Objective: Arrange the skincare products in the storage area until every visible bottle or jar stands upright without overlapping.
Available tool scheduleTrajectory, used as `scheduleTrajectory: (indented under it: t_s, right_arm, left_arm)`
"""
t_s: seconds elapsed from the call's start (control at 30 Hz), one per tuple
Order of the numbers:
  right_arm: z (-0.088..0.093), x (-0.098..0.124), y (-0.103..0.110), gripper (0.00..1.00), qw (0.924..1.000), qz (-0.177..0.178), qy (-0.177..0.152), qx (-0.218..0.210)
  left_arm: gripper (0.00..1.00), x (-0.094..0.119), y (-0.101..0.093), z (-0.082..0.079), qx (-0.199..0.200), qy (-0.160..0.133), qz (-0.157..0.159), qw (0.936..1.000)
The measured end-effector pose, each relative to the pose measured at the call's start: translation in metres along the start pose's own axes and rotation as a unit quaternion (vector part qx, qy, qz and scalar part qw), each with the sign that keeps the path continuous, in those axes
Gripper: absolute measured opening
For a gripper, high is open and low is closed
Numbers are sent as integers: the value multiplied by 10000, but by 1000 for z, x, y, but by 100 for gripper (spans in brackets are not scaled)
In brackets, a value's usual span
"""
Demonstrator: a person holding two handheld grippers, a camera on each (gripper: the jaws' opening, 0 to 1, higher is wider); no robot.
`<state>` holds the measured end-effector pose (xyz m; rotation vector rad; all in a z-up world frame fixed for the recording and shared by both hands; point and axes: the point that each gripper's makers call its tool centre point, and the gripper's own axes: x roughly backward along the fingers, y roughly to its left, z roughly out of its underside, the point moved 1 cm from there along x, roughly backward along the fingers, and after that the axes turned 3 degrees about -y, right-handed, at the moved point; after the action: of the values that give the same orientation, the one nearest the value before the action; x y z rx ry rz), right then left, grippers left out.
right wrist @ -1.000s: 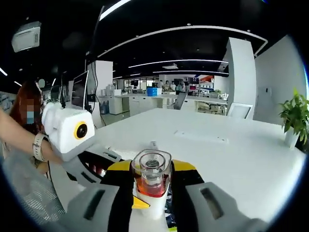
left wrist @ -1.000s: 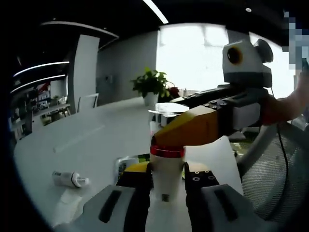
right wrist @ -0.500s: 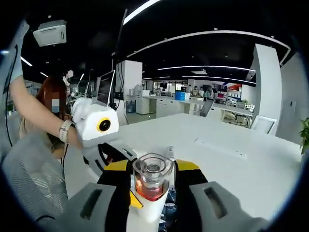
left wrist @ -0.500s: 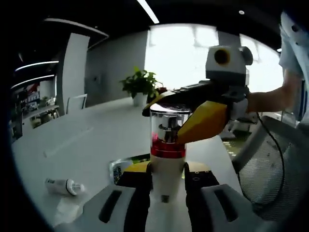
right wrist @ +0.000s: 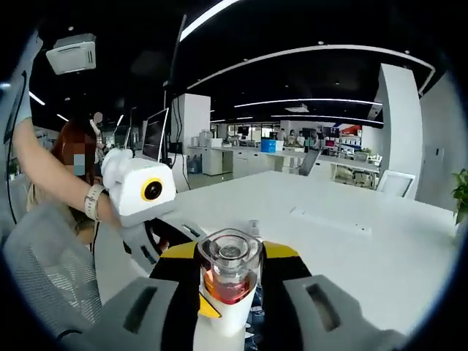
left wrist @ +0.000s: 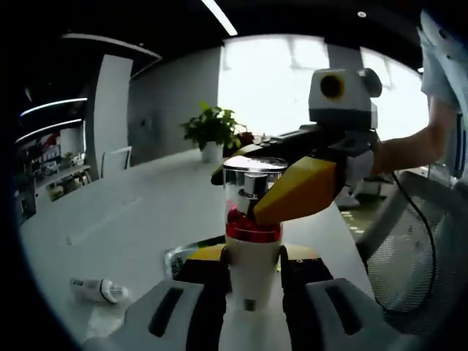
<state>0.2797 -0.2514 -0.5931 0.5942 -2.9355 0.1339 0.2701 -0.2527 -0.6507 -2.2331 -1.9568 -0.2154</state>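
- Holding one bottle (left wrist: 252, 234) upright between them: both grippers, above a white table (left wrist: 139, 212).
- Left gripper (left wrist: 251, 281): jaws clamped on the bottle's white body, at 6 o'clock in the left gripper view.
- Right gripper (right wrist: 229, 274): jaws closed on the clear cap (right wrist: 229, 256) with red band.
- Small tube (left wrist: 95, 290): lying flat at 8 o'clock.
- Potted plant (left wrist: 212, 131): at 11 o'clock.
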Motion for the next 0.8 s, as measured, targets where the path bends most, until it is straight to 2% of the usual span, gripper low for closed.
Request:
scheduleTrajectory:
  t_s: [0.13, 0.27, 0.47, 0.5, 0.57, 0.6, 0.7, 0.8]
  right_arm:
    - [-2, 1, 2, 34, 9993, 9, 130, 357]
    - [-3, 4, 3, 45, 9999, 0, 126, 93]
    - [-1, 7, 3, 57, 9998, 48, 164, 37]
    - [-1, 8, 4, 60, 9998, 66, 159, 20]
    - [-2, 10, 5, 64, 9998, 86, 151, 15]
    - [-2, 11, 6, 67, 9999, 81, 152, -4]
    - [-2, 12, 8, 77, 9997, 106, 182, -151]
    - [-3, 14, 10, 82, 9997, 138, 168, -144]
  left_arm:
    - [26, 0, 2, -1, -22, 5, -151, 9999]
    - [32, 9, 6, -5, -9, -2, -319, 9995]
    - [39, 28, 4, -2, -45, 199, -521, 9984]
    - [41, 30, 4, -1, -23, 246, -558, 9981]
    - [52, 38, 9, 2, -94, 361, -838, 9958]
    - [54, 40, 8, 3, -87, 408, -845, 9955]
    - [55, 49, 8, 4, -88, 399, -935, 9948]
    - [61, 61, 11, 5, -27, 421, -1111, 9929]
